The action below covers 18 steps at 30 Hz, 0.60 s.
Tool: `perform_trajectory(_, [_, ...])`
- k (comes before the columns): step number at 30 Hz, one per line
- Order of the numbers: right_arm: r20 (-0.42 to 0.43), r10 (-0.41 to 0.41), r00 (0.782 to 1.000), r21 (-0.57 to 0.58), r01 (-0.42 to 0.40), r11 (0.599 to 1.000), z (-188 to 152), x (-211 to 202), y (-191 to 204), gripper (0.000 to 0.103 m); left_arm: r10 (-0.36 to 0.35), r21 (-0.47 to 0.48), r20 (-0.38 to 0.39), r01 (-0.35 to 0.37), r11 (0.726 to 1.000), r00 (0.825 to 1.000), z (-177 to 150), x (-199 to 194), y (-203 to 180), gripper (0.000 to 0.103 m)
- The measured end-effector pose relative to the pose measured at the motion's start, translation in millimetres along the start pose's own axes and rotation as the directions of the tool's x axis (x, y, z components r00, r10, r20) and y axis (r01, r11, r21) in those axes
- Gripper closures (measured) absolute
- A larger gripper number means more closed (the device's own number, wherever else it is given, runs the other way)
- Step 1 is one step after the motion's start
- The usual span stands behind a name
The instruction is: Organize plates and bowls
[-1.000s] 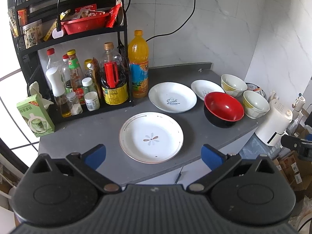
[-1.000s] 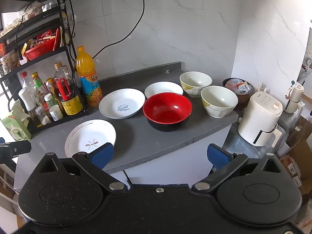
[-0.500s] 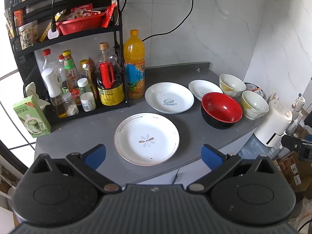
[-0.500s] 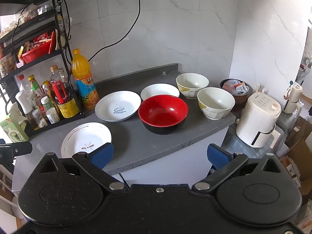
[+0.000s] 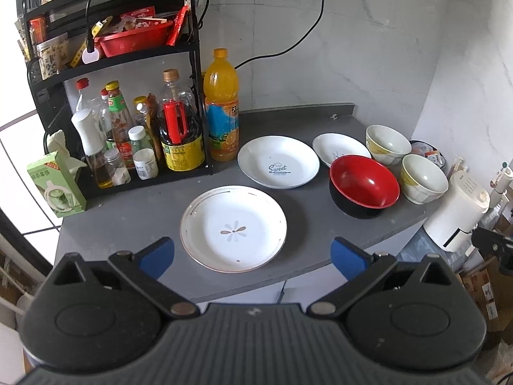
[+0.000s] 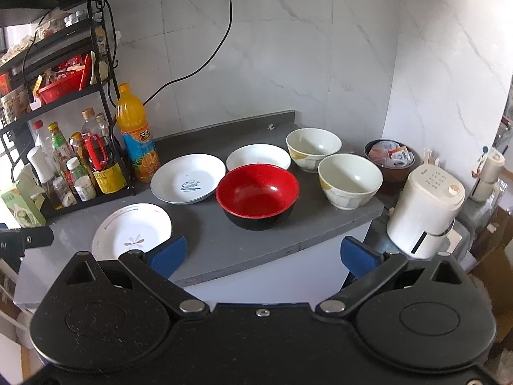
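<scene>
On the grey counter lie a white flower plate, a white "Sweet" plate and a smaller white plate. A red bowl with a black outside and two cream bowls stand to the right. My left gripper hangs open just in front of the flower plate, holding nothing. In the right wrist view the flower plate, "Sweet" plate, red bowl and cream bowls show. My right gripper is open in front of the counter edge, empty.
A black rack with sauce bottles and a red basket fills the counter's left back. An orange juice bottle stands beside it, a green tissue box at far left. A white appliance and a brown bowl of packets sit right of the counter.
Both grippers have drifted a little; the counter scene shifts slightly left in the views. Both stay open and no dish has moved.
</scene>
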State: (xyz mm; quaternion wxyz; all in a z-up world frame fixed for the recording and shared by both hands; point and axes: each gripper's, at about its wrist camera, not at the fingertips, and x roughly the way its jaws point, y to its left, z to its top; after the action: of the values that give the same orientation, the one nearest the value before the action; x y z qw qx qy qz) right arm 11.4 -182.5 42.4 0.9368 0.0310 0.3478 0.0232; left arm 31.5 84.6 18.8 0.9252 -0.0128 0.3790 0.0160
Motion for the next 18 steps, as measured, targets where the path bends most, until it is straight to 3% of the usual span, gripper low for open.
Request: perform_trajectory(18, [-0.002, 0.068, 0.998, 0.018, -0.068, 0.997, -1.2, 4.6, -95.6, 0.003, 0.128, -0.063, 0.022, -0.127, 0.990, 0.991, 4.1, -1.2, -93.0, 0.000])
